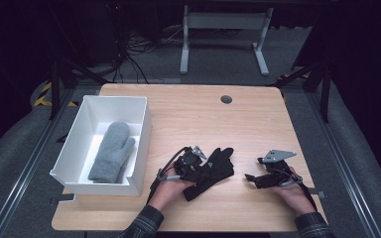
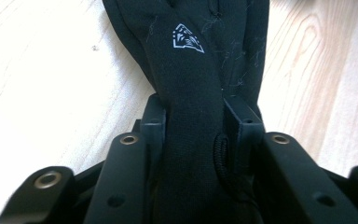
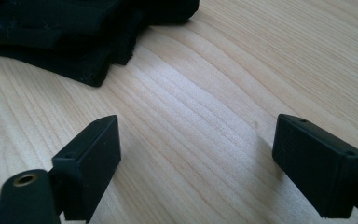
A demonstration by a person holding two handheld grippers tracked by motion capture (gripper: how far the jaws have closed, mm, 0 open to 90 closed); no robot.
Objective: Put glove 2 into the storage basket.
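Black glove [image 1: 213, 167] lies on the table [image 1: 258, 124], pinched by the left gripper [image 2: 193, 126]. Right gripper [image 3: 196, 168] gapes wide beside it, holding nothing.

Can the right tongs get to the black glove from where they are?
Probably yes. The right tongs are open over bare table, nothing lies between them and the black glove, though the left tongs already pinch it.

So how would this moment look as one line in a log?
left gripper: shut on black glove | right gripper: open, empty | grey mitten: in white box
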